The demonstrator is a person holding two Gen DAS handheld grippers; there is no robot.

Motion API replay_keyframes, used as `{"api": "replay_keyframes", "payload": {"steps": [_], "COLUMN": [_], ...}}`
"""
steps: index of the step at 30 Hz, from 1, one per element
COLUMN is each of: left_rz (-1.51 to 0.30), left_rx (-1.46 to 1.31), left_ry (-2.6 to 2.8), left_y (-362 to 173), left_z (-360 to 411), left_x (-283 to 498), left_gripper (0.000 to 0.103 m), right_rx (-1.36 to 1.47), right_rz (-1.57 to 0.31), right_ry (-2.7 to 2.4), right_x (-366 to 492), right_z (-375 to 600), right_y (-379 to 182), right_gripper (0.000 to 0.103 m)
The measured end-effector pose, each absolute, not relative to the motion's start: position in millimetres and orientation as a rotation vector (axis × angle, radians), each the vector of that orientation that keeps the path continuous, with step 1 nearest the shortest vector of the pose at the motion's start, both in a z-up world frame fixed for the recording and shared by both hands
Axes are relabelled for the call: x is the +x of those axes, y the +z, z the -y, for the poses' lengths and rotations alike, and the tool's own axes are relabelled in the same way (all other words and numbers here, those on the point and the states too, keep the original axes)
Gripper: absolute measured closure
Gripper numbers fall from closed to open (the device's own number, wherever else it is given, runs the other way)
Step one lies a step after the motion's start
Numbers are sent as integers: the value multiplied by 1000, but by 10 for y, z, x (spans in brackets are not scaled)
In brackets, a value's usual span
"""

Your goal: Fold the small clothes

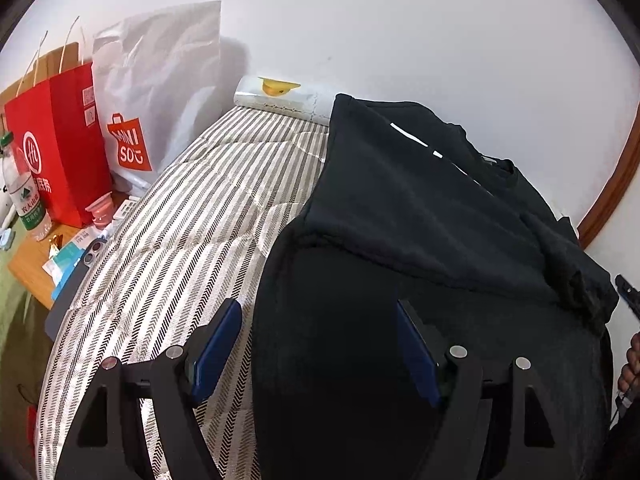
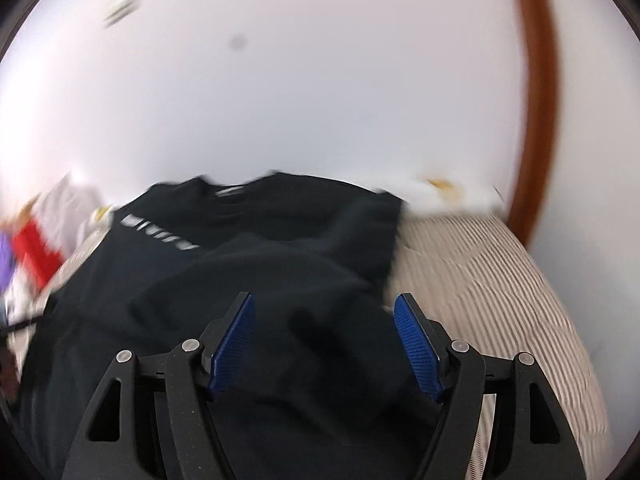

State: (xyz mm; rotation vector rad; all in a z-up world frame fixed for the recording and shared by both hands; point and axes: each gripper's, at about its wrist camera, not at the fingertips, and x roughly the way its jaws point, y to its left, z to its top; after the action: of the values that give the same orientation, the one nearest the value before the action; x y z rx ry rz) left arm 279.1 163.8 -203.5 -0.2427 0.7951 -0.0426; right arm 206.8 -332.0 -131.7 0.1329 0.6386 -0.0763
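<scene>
A black T-shirt [image 1: 420, 216] with white lettering lies partly folded on a striped mattress [image 1: 192, 224]. My left gripper [image 1: 320, 312] hovers open over the shirt's near left edge, its blue pads [image 1: 218, 352] apart with nothing pressed between them. The right wrist view is blurred. There the same black T-shirt [image 2: 248, 264] shows a fold bunched across its middle, and my right gripper [image 2: 324, 308] stands open just above the dark cloth near its right edge. Its blue pads [image 2: 416, 344] press on nothing.
A red paper bag [image 1: 60, 136] and a white Miniso bag [image 1: 160, 92] stand at the left beside a water bottle [image 1: 24, 188] on a cluttered wooden side table [image 1: 36, 268]. A white wall lies behind the bed, with a brown wooden frame [image 2: 536, 92] at the right. A hand [image 1: 632, 360] shows at the right edge.
</scene>
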Motion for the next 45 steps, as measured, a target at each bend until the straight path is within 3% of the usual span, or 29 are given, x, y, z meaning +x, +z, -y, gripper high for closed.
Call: {"api": "replay_keyframes", "payload": {"steps": [11, 13, 15, 16, 18, 28, 35, 40, 41, 42, 44, 45], "left_rz": [-794, -793, -793, -791, -785, -734, -732, -742, -741, -741, -743, -745], "left_rx": [-227, -225, -225, -228, -229, -230, -243, -255, -256, -255, -251, -245], "left_ry": [-46, -46, -46, -45, -41, -26, -17, -15, -17, -21, -29, -36], "left_y": [-2030, -2029, -2027, -2026, -2018, -1931, -1916, -1940, -1939, -1942, -1948, -1952], "left_z": [-1604, -1599, -1598, -1600, -1607, -1623, -1661, -1685, -1687, -1684, -1669, -1650], "left_x": [2796, 2796, 2794, 2793, 2782, 2710, 2711, 2728, 2727, 2729, 2733, 2734], "left_gripper": [28, 28, 28, 28, 28, 28, 28, 28, 28, 28, 28, 28], "right_rx": [348, 306, 282, 281, 261, 378, 323, 399, 401, 393, 348, 300], "right_rz": [-763, -747, -724, -712, -669, -656, -735, -821, -815, -776, -708, -662], "right_ry": [-26, -16, 21, 39, 50, 126, 251, 350, 393, 421, 383, 337], "right_x": [2324, 2311, 2269, 2250, 2198, 2418, 3037, 3308, 3290, 3208, 3043, 2905], "right_z": [3580, 3495, 3415, 3391, 3327, 2989, 1872, 1346, 1311, 1322, 1402, 1507], "right_y": [-1739, -1720, -1663, -1643, -1573, -1144, -884, -972, -964, -945, -933, -941], "right_gripper": [34, 47, 74, 76, 98, 98, 97, 82, 70, 52, 39, 39]}}
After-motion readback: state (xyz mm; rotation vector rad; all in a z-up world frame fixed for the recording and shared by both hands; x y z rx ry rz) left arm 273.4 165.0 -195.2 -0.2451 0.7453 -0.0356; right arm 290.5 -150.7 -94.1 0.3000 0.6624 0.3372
